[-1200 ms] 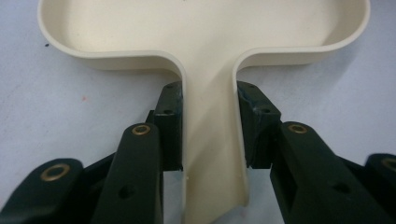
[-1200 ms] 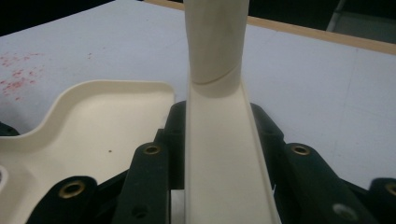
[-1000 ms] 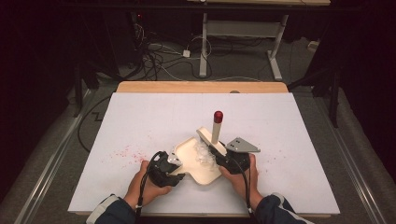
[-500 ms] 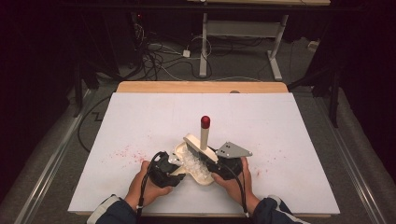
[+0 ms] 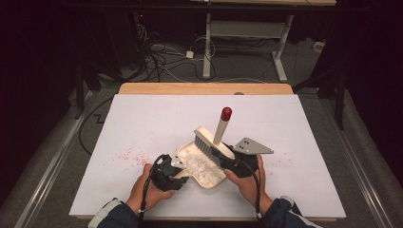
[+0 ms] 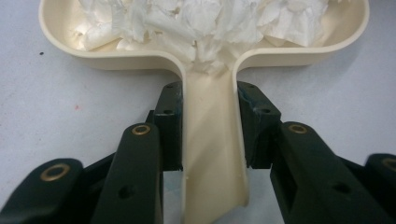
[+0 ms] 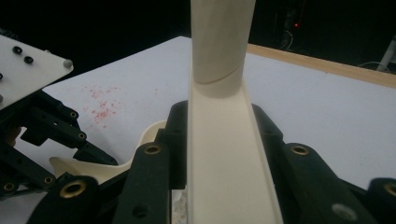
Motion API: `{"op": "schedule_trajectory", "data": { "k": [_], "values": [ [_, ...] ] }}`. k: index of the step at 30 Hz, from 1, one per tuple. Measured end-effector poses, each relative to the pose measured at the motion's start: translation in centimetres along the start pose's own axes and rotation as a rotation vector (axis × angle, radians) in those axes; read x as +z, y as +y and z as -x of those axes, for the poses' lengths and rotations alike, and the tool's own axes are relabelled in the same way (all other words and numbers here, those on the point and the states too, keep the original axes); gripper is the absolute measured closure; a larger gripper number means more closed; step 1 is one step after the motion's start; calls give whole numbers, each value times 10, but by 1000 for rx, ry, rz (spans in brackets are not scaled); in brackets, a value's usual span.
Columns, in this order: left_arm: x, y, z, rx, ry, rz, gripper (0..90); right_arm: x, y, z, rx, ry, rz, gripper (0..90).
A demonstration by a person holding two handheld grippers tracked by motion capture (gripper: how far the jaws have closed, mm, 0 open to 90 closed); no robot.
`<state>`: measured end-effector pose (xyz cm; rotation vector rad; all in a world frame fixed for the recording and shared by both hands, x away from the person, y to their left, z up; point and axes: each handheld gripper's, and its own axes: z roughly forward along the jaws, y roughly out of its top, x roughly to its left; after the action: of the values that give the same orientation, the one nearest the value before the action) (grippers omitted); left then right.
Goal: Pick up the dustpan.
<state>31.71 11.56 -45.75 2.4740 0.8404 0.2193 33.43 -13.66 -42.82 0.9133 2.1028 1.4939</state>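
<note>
A cream dustpan [image 5: 207, 176] lies on the white table top, its pan heaped with torn white paper scraps [image 6: 196, 23]. My left gripper [image 5: 167, 172] is shut on the dustpan's handle [image 6: 212, 154], one black jaw on each side. A cream hand brush [image 5: 209, 145] with a red-tipped handle [image 5: 225, 113] stands tilted over the pan, bristles on the scraps. My right gripper [image 5: 237, 164] is shut on the brush, whose cream body [image 7: 224, 154] runs up between its jaws. In the right gripper view the left gripper [image 7: 42, 135] sits at the left beside the dustpan [image 7: 121, 168].
Red specks [image 5: 128, 154] are scattered on the white table top [image 5: 142, 118] left of the dustpan. A wooden edge [image 5: 204, 88] runs along the far side. Beyond it the floor holds cables [image 5: 171, 61] and a white desk frame [image 5: 247, 33].
The right gripper has drawn the brush back to the right across the pan after sweeping left. The left gripper and dustpan have stayed put.
</note>
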Motion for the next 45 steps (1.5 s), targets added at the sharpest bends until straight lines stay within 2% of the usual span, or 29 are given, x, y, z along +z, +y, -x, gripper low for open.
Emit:
{"op": "schedule_trajectory", "data": {
  "k": [4, 10, 15, 24, 28, 30, 32, 35, 38, 41, 45],
  "values": [
    [-1, 0, 0, -4, -2, 9, 634, 1, -3, 4, 20, -2, -12, 674],
    [0, -2, -2, -9, -6, 10, 635, 11, -21, 3, -11, -1, -108, 674],
    [-1, -3, -3, -10, -12, 11, 635, 6, -20, 5, -46, -24, -106, 675],
    [-2, -4, -4, -11, -11, 14, 635, -10, -11, 15, -26, -28, -48, 675],
    [-2, -5, -4, -15, -9, 16, 635, -17, -8, 20, -7, -32, -36, 675],
    [-2, -4, -4, -16, -8, 18, 635, -17, -10, 22, 20, -22, -29, 675],
    [-1, -3, -2, -12, -2, 16, 635, -14, -12, 21, 37, -5, -34, 675],
    [-2, -3, -2, -13, -5, 20, 635, -7, -16, 16, 10, 0, -66, 675],
    [-2, -5, -4, -21, -9, 21, 635, -2, -22, 17, 7, -5, -103, 674],
    [-2, -5, -3, -17, -6, 17, 635, -1, -25, 22, 43, -12, -106, 675],
    [-3, -5, -2, 2, 10, 8, 635, -8, -19, 23, 22, -23, -75, 674]
  ]
}}
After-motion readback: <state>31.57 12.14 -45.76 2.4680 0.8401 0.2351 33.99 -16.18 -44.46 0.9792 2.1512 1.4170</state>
